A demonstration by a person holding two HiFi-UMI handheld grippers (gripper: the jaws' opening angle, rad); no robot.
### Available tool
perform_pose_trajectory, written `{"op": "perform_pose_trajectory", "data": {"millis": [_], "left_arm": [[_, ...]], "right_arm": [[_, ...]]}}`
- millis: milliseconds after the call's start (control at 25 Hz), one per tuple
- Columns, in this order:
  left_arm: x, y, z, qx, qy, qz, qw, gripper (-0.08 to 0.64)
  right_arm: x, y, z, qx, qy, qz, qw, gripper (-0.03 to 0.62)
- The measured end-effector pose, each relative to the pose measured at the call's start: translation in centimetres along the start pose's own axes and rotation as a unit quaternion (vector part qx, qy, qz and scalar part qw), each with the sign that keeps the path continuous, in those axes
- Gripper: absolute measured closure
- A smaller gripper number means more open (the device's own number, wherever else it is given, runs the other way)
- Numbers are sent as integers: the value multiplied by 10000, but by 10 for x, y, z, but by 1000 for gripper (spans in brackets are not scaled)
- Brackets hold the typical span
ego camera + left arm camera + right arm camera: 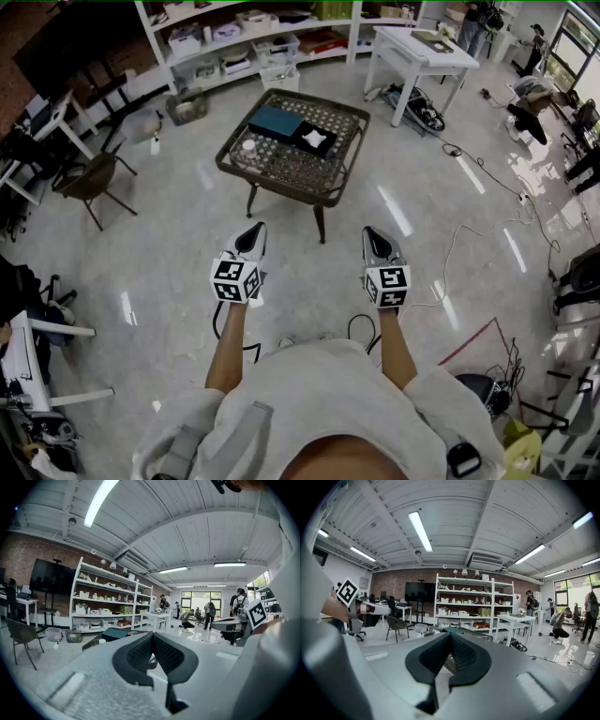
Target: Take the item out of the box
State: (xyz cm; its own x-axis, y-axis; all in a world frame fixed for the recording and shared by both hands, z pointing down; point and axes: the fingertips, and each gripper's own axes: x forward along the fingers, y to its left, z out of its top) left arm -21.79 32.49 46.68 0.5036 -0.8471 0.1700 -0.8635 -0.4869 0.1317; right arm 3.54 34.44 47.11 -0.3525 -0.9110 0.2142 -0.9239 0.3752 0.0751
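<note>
A low dark wicker table (281, 184) stands ahead of me in the head view. On it lie a black open box (323, 148) with a white item (313, 138) inside, a teal flat lid (275, 119) beside it, and a small white-capped jar (248, 147). My left gripper (253, 229) and right gripper (372, 232) are held side by side over the floor, well short of the table, both pointing at it. In the left gripper view the left gripper (152, 635) has its pads together with nothing between them. In the right gripper view the right gripper (450, 635) looks the same.
White shelving (253, 37) runs along the back wall, with a white table (422, 52) at the right. A dark chair (94, 178) stands left of the wicker table and a clear bin (187, 105) behind it. Cables (469, 234) trail over the floor at the right.
</note>
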Motion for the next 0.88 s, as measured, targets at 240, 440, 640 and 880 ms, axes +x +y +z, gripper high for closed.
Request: {"op": "perform_pose_trajectory", "data": {"millis": [240,440,640,880], "left_arm": [[6,1,0,22,34,15,10000,555],[9,-3,2,24,23,51,10000,555],[17,-18,0,30,63,44,10000,555],[29,-34,-6,-21,108,115,9999,555]], "right_arm": [[7,-3,1,14,-11,50,10000,594],[6,-9,5,108,-158,109,9998,592],[6,-22,2,56,-98,130,9999,592],[6,-38,-4,23,-77,234,9997,592]]}}
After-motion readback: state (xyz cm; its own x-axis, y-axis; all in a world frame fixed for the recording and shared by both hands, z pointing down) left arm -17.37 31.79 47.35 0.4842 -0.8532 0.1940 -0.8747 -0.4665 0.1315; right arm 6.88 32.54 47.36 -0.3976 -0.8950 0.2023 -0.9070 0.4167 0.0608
